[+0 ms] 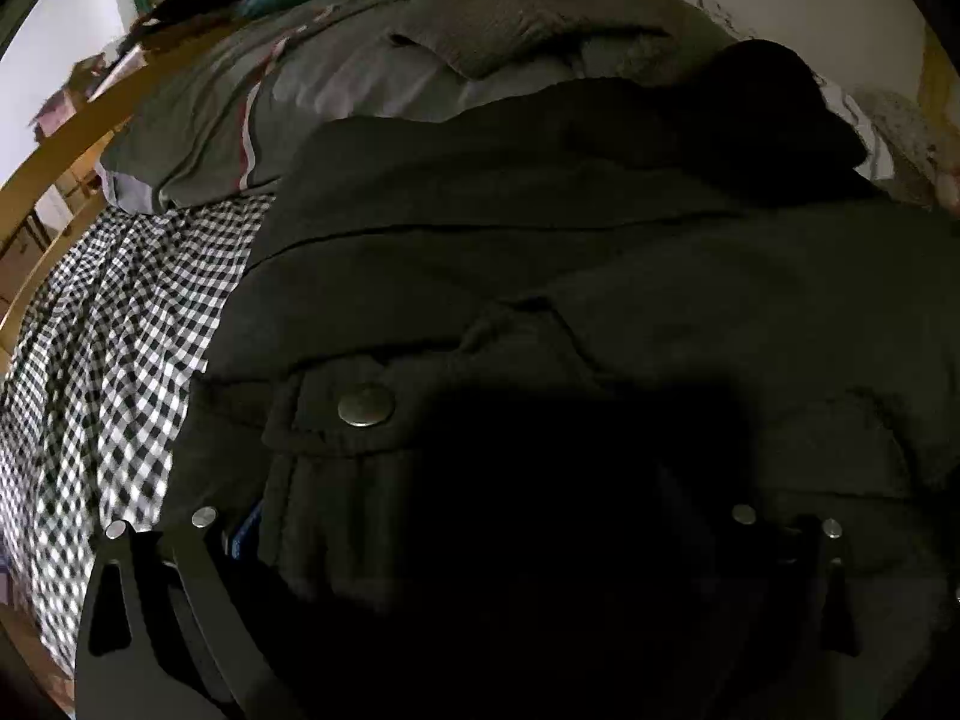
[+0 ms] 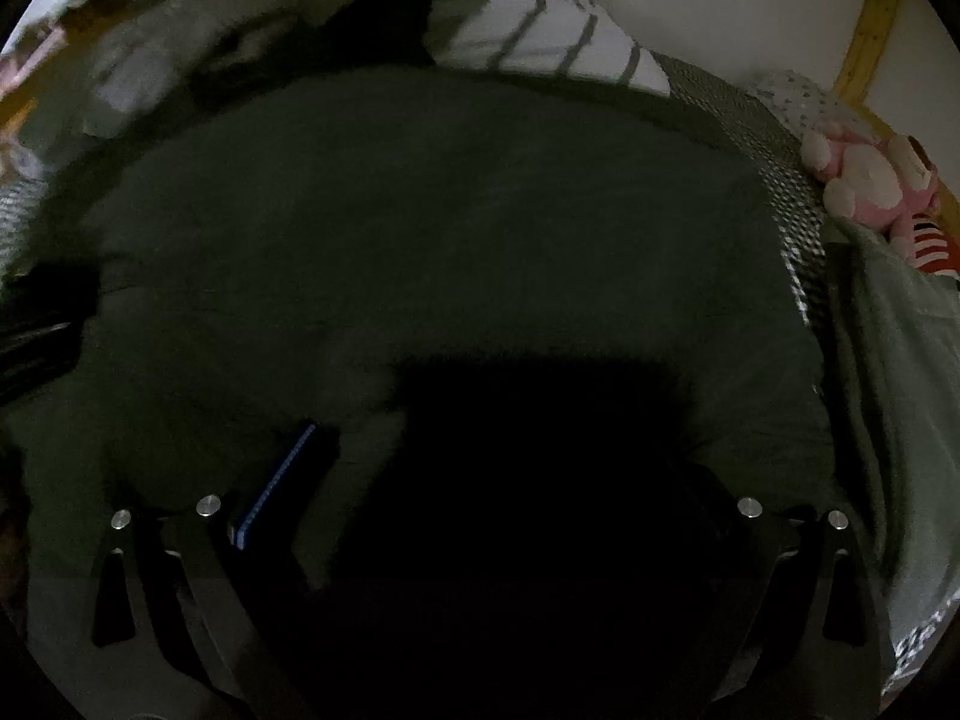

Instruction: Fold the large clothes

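Observation:
A large dark olive jacket [image 1: 570, 276] lies spread on the checked bedsheet [image 1: 120, 324]; a pocket flap with a metal snap [image 1: 365, 405] is close to the camera. My left gripper [image 1: 480, 540] is pressed low onto the jacket; its fingers are wide apart with fabric bunched between them, and the tips are lost in shadow. In the right wrist view the same jacket [image 2: 450, 228] fills the frame. My right gripper [image 2: 480, 480] sits low on it, its left finger with the blue-edged pad [image 2: 282, 480] spread well out; the right finger is hidden in the dark.
A grey blanket [image 1: 336, 84] and a pillow [image 1: 540, 6] lie beyond the jacket. A wooden bed rail [image 1: 78, 138] runs along the left. A striped pillow [image 2: 558, 42], a pink plush toy [image 2: 876, 180] and a pale green cloth [image 2: 900, 372] lie at the right.

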